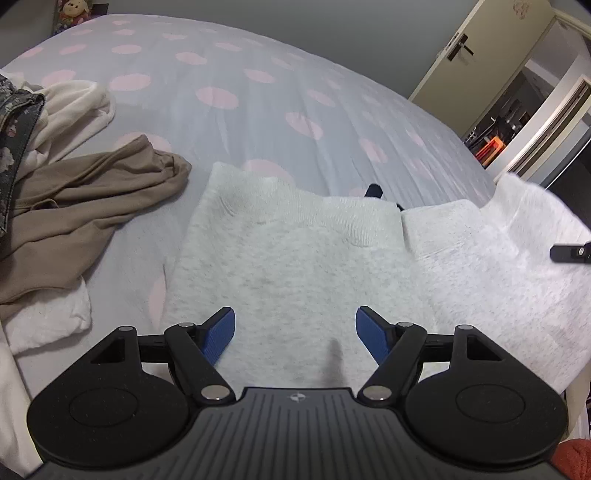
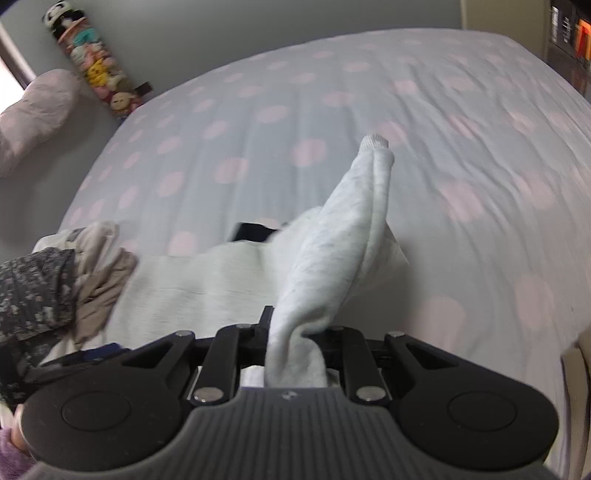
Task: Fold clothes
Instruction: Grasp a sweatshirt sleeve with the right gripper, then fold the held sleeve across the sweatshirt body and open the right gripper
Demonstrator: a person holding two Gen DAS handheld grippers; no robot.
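Now, mid-fold | my right gripper (image 2: 295, 332) has its fingers clamped on a sleeve (image 2: 354, 229) of the pale grey sweatshirt (image 1: 295, 266), lifting it, likely to fold inward | my left gripper (image 1: 295, 332) hovers wide open, empty, over its body | sweatshirt lies on the polka-dot bed (image 1: 258, 110) beside a clothes pile (image 1: 74, 206)

Polka-dot bed (image 1: 258, 96), grey wall (image 1: 332, 33), open door (image 1: 476, 51)

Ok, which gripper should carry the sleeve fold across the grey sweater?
Right. The right gripper is already shut on the sleeve, lifted off the bed. The left gripper hovers open over the sweater's body, holding nothing.
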